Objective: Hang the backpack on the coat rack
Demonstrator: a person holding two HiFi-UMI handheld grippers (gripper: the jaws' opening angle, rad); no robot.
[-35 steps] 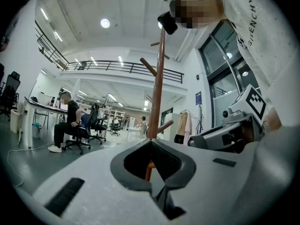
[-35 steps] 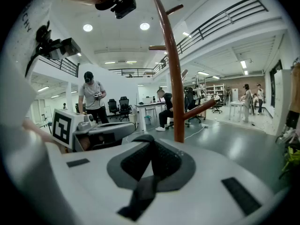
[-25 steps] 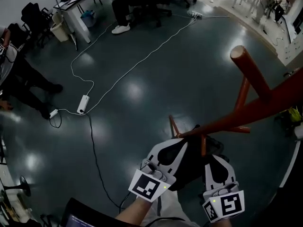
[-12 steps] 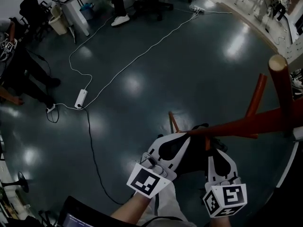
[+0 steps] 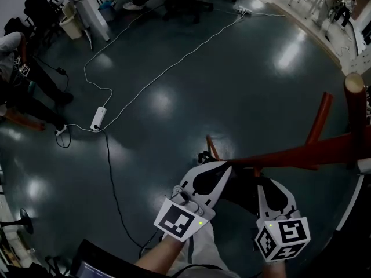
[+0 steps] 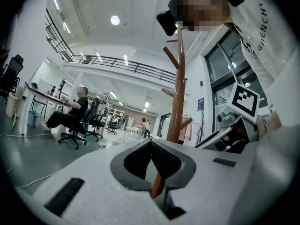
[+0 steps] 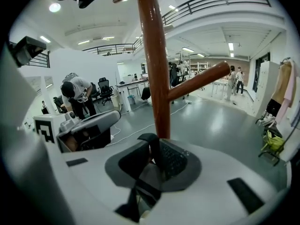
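Observation:
The red-brown coat rack (image 5: 290, 154) slants across the head view's right side, one peg end (image 5: 355, 87) pointing up. The black backpack (image 5: 240, 191) hangs low between my two grippers, mostly hidden by them. My right gripper (image 5: 268, 183) is shut on a black woven backpack strap (image 7: 153, 150), which loops over its jaws just before the rack's pole (image 7: 154, 69). My left gripper (image 5: 223, 165) has its jaws together; in the left gripper view (image 6: 151, 144) I see no fabric between them, only the pole (image 6: 178, 88) and a red-brown bar behind.
A white power strip (image 5: 99, 119) and long cables lie on the dark glossy floor. A person (image 5: 23, 80) bends over at the far left. Desks, a bin (image 5: 72, 26) and office chairs line the far edge. A rack leg (image 5: 212, 147) sticks out by my left gripper.
The rack's upright peg has slid to the right edge of the head view. Both grippers sit slightly lower and further right. The seated person at the top has nearly left the view.

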